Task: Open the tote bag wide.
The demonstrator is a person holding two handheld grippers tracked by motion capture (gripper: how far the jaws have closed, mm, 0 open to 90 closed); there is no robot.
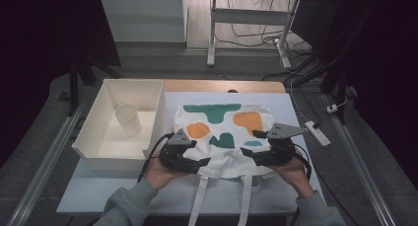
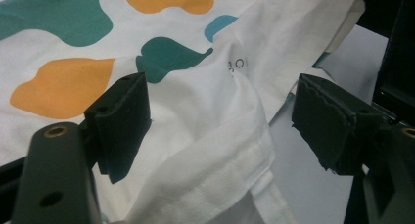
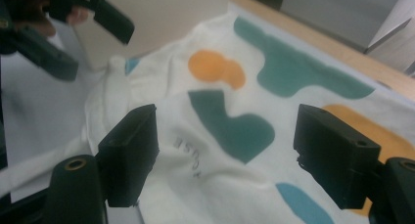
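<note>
- Lying flat on the desk (image 1: 98, 196), the bag (image 1: 224, 137) sat near the person's edge, printed side up, with green, orange and blue blotches; its two straps (image 1: 199, 201) trailed toward the person.
- Left tool (image 1: 204, 162) hovered at the bag's near left corner, jaws spread, nothing pinched; in the left gripper view a bunched fold of cloth (image 2: 230, 150) lay between the jaws, pads apart from it.
- Right tool (image 1: 246, 152) hung over the bag's near right part, jaws spread and bare; in the right gripper view the cloth with small dark lettering (image 3: 188, 155) lay under the gap.
- The two tools faced each other across the bag's mouth end, near but not touching.
- Bin (image 1: 98, 132) stood just left of the bag, with a cup (image 1: 129, 118) upright inside.
- Power strip (image 1: 318, 132) lay off the desk's right edge.
- Right gripper view also caught the left tool (image 3: 68, 33) farther off, in front of the bin wall.
</note>
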